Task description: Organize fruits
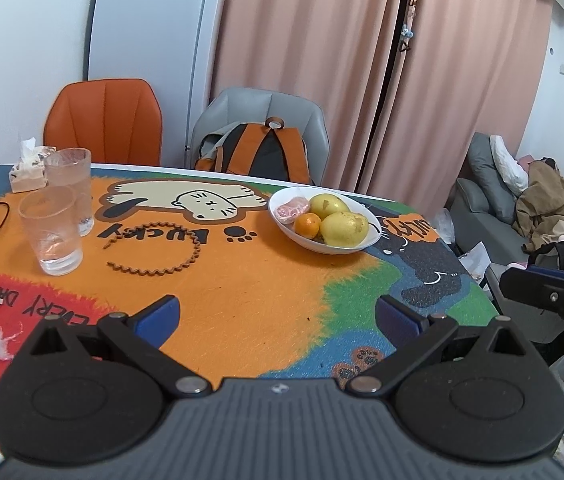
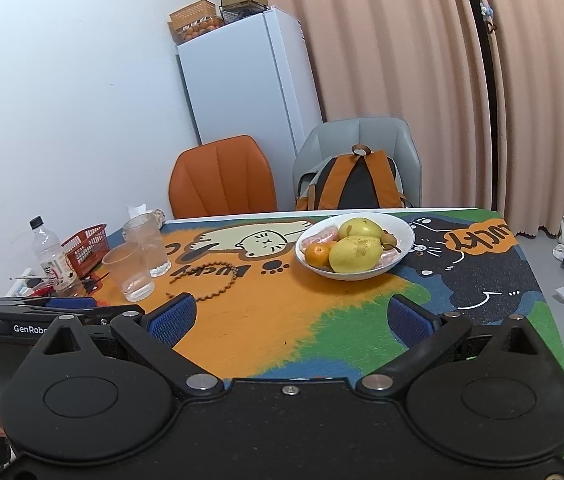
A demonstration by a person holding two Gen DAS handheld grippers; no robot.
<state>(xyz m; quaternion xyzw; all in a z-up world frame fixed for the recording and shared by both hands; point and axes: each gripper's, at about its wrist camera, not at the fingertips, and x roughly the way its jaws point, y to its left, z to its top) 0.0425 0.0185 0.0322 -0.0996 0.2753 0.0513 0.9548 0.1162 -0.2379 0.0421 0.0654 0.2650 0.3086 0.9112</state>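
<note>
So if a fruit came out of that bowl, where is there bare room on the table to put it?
The bare orange stretch between the brown wavy headband and the white fruit bowl is free, down to the open left gripper. The left edge is crowded: two clear glasses, red basket, plastic bottle.

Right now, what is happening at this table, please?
A person holds a two-finger gripper in each hand over a colourful cat-print table mat. The left gripper and the right gripper both have open jaws and hold nothing. Ahead of them a white bowl holds two yellow pears, a small orange and pink wrapped items. Two clear glasses and a brown wavy hairband lie on the mat to the left. No fruit is being touched.
</note>
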